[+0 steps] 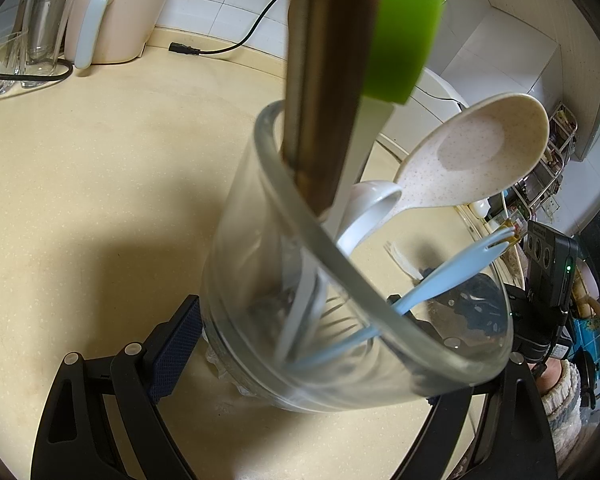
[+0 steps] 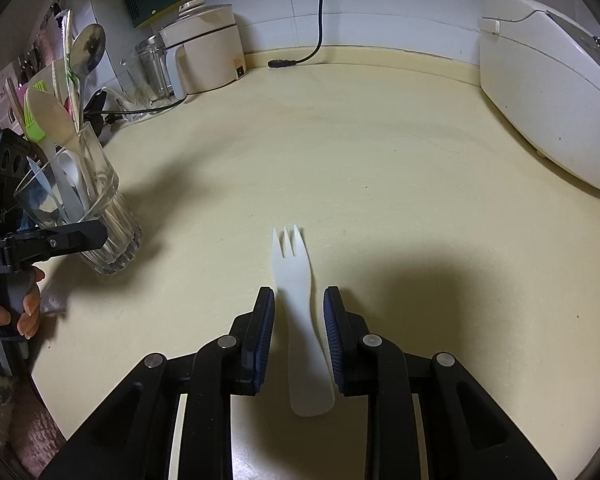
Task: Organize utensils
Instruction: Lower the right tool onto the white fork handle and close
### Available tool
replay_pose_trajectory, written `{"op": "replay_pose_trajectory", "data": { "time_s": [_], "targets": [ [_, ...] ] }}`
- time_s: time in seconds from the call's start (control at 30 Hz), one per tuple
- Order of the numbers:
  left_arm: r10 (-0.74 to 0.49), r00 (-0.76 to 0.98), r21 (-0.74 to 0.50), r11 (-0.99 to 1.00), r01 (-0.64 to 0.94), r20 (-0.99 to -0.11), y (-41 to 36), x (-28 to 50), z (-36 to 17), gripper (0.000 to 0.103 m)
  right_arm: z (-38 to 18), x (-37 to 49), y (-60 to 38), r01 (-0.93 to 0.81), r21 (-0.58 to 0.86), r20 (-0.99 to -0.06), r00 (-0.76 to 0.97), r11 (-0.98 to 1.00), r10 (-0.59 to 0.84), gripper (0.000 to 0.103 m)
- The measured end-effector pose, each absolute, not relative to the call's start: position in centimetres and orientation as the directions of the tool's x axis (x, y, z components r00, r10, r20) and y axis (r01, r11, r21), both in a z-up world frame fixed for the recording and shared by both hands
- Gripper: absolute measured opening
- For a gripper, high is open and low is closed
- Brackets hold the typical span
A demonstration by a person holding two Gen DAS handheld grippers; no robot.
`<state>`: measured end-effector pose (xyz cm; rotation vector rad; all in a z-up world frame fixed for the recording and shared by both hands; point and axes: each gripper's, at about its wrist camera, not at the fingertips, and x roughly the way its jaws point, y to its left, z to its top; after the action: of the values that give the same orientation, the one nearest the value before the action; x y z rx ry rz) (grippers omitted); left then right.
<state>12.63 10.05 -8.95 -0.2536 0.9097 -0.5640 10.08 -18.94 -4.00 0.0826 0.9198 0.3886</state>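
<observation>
The left tongs (image 1: 315, 344) clamped the clear ribbed glass tumbler (image 2: 100, 216) of utensils, steadying it as the receptacle. The right tongs (image 2: 299, 304) stood open astride the flat white plastic fork (image 2: 300, 312) on the cream worktop (image 2: 379, 168), apparently ready to pinch.

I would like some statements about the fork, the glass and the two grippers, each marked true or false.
1. The white fork lies flat on the counter. True.
2. The right gripper is shut on the fork. False: it is open, one finger on each side of the handle.
3. The left gripper holds the glass. True.
4. The glass is empty. False: it holds several utensils, among them a blue fork.
5. The glass is tilted. True.
</observation>
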Motion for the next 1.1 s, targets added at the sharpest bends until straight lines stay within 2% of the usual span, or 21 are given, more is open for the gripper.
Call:
{"op": "replay_pose_trajectory", "data": {
  "time_s": [0.5,1.1],
  "targets": [
    [-0.562,0.483,-0.438,0.827,0.353,-0.672,10.1,12.7,-8.9,0.091,-4.0,9.4,-17.3,-0.313,0.118,-0.774,0.565,0.942,0.285,0.026],
    [-0.562,0.482,-0.438,0.827,0.354,-0.672,10.1,12.7,-9.0,0.091,-4.0,9.1,-17.0,-0.336,0.123,-0.773,0.558,0.934,0.302,0.026]
  ]
}}
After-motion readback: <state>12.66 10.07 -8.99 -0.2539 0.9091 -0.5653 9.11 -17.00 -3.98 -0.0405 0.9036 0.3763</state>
